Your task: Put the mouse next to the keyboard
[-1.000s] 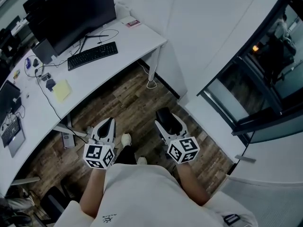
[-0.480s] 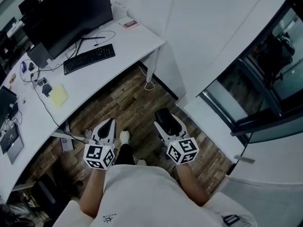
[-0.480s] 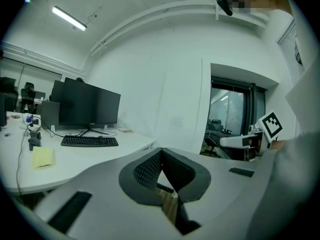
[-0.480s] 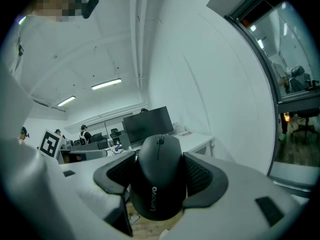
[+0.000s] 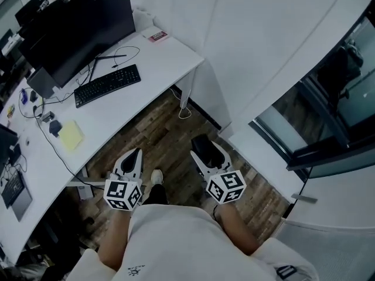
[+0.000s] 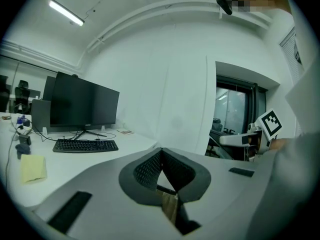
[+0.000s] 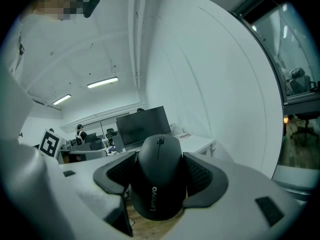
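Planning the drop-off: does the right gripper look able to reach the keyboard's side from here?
Probably not yet. The right gripper, shut on the mouse, hangs over the floor, short of the keyboard; the desk beside it looks free after a step closer.

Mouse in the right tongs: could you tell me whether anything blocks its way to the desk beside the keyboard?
Nothing visible does: the right tongs hold the mouse over open floor, and the desk right of the keyboard lies bare.
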{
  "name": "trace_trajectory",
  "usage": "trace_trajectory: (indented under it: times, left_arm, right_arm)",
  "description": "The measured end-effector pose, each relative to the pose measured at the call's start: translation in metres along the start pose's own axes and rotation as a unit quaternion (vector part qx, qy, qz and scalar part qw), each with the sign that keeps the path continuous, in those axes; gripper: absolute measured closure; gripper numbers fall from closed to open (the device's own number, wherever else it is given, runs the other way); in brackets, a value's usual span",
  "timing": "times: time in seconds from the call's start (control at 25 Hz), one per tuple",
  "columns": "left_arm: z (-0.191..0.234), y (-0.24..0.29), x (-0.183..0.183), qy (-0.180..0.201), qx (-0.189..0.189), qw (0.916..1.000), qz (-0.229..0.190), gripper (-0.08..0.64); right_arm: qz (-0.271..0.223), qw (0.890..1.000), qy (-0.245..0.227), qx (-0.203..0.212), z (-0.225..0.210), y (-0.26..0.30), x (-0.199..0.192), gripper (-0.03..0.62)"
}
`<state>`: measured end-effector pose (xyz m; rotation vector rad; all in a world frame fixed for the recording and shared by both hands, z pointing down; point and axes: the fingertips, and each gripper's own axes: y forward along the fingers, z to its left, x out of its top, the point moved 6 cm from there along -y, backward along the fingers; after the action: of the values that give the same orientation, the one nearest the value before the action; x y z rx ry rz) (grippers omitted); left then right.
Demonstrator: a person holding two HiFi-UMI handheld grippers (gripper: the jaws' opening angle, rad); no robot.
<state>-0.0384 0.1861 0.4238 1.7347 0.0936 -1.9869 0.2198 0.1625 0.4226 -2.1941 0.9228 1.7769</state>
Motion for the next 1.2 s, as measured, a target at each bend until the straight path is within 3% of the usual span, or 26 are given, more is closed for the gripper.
trace_trajectory:
  times: [0.6, 1.2]
  left_arm:
    - [0.102, 0.074, 0.044, -0.005, -0.022, 0.9998, 0.001, 0.549]
    - [0.183, 0.113, 0.052, -0.022, -0.031, 0.9993, -0.002, 0.549]
  right_arm:
    - [0.004, 1.0, 0.003, -0.007, 0.009, 0.122, 0.036, 0.29]
    - [0.005, 1.0, 0.008, -0.019, 0.023, 0.199, 0.051, 0.29]
